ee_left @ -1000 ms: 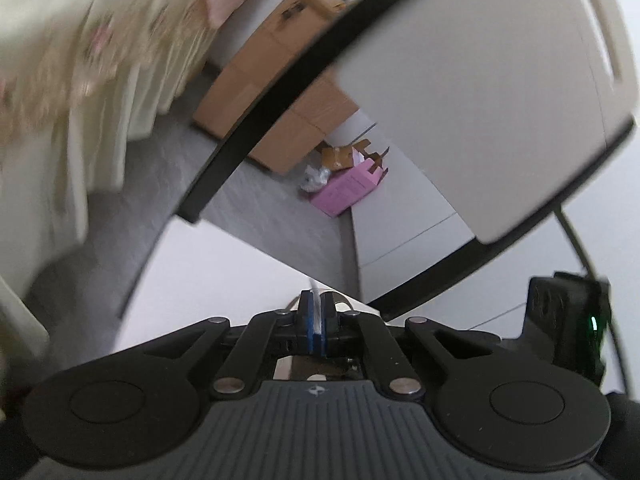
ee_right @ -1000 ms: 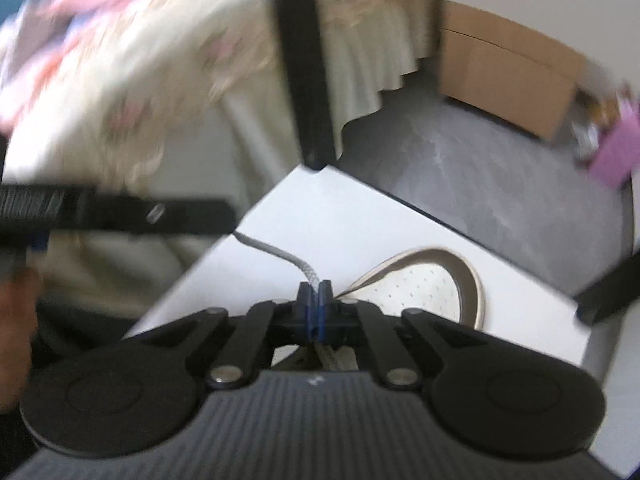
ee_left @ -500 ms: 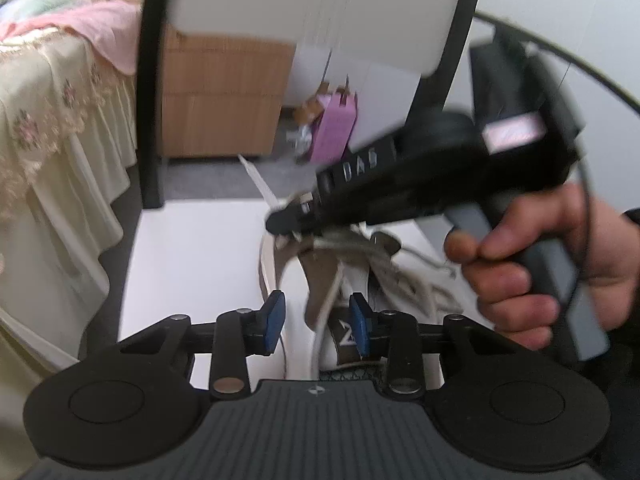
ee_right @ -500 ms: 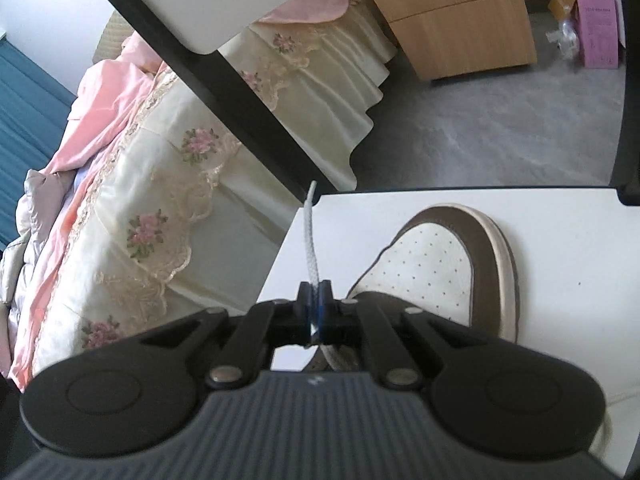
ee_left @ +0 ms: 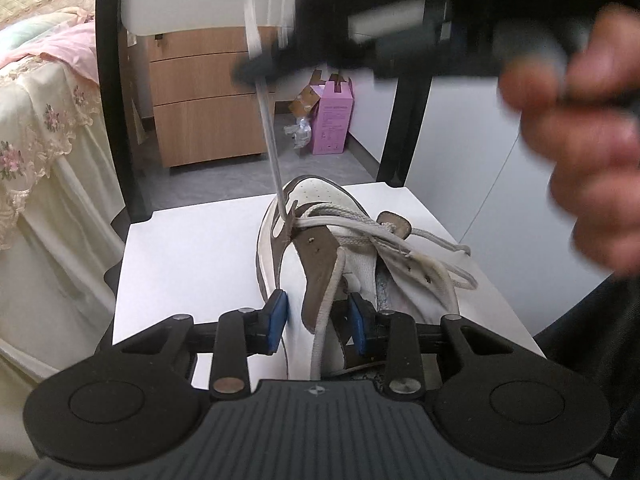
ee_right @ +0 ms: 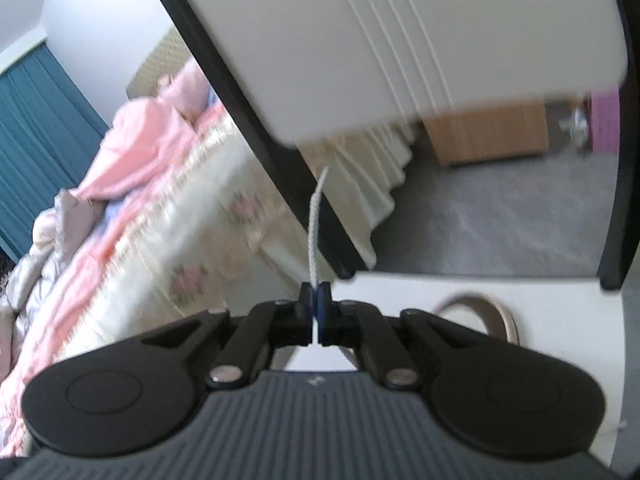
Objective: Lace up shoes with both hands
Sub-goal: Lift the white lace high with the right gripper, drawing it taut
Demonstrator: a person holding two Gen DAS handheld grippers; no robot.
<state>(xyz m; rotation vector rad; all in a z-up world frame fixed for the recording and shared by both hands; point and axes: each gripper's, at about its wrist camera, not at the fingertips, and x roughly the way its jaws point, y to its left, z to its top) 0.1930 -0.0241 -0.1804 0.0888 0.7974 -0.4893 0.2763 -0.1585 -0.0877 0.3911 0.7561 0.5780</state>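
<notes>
wooden drawers [ee_left: 204, 100] behind; blurred right tongs [ee_left: 256, 68] cross the view.

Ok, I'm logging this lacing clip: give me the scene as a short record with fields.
surface: white table
shoe: brown and white, toe pointing away
right gripper: jaws shut on lace end, pulled taut upward
left gripper: jaws either side of the shoe's brown eyelet flap; contact unclear
</notes>
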